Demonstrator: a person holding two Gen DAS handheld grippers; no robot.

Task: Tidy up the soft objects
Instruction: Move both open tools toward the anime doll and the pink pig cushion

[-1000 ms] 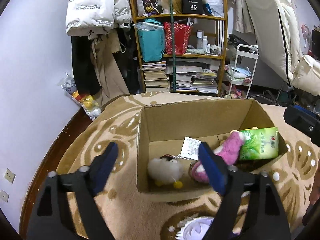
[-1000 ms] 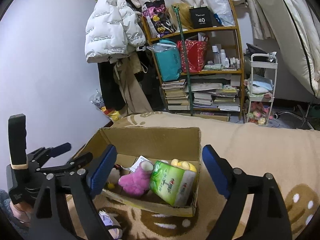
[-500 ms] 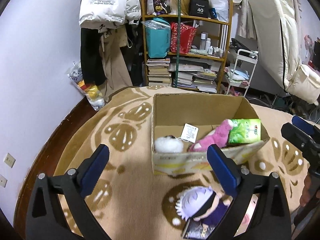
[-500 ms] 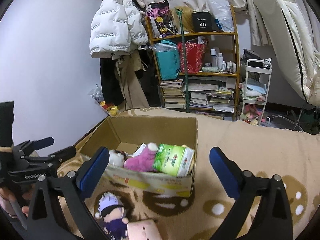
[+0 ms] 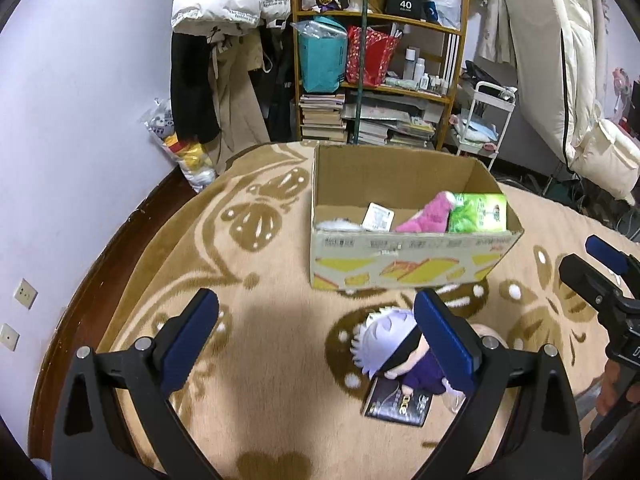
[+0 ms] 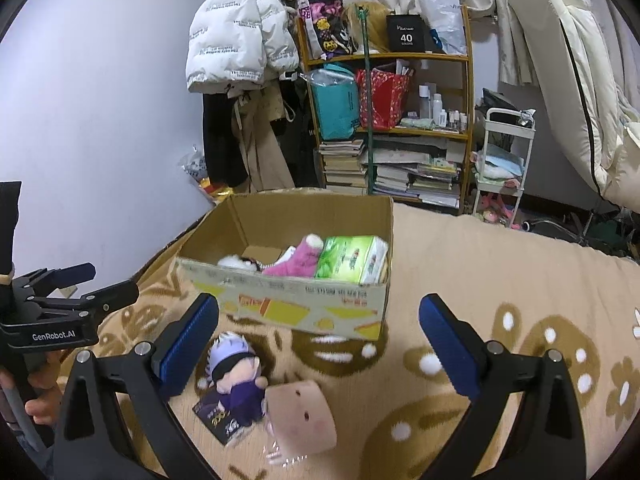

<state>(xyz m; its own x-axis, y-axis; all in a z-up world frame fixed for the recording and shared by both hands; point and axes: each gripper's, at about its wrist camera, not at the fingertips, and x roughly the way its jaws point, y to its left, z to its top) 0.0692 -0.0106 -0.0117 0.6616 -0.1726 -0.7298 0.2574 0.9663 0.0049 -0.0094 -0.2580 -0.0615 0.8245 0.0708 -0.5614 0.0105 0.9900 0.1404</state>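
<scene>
An open cardboard box stands on the patterned blanket. It holds a pink plush, a green tissue pack, a white fluffy toy and a paper tag. In front of the box lie a white-haired doll in purple on a black card, and a pink square plush. My left gripper is open and empty above the blanket, left of the doll. My right gripper is open and empty above the two toys.
A wooden shelf with bags, books and bottles stands behind the box, a white trolley to its right. Coats hang on the wall. A plastic bag lies by the blanket's rim. The other gripper shows at each view's edge.
Both grippers have pulled back and up from the box. The doll and the pink square plush in front of the box have come fully into view. Both stay open.
</scene>
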